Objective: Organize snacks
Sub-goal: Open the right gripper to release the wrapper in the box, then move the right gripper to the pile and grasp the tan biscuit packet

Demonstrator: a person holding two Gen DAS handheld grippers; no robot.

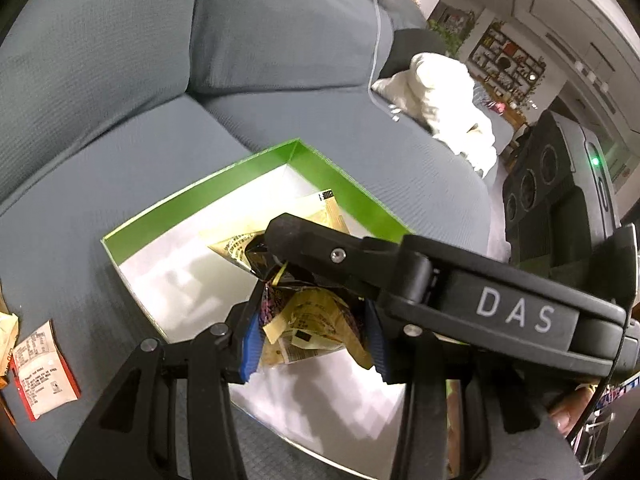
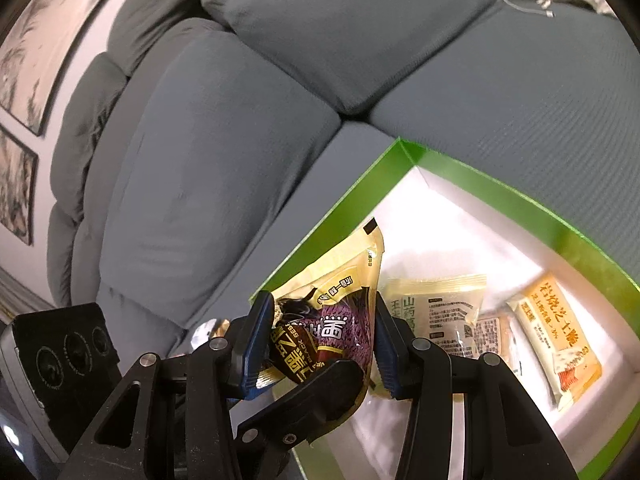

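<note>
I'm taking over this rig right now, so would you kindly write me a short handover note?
Right tool: shut on the purple packet, over the green box.
Left tool: pads either side of packets in the box; grip unclear.
Done: pale packet and orange packet lie inside.
Left: release the purple packet, then box the red-and-white packet lying on the sofa.

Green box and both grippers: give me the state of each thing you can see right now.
Green box: open, on the sofa.
Purple-and-gold packet: over the box, pinched by both grippers.
Left gripper: shut on the packet.
Right gripper: shut on the packet.
Yellow packets: flat inside the box.
Red-and-white packet: outside, on the sofa.
</note>
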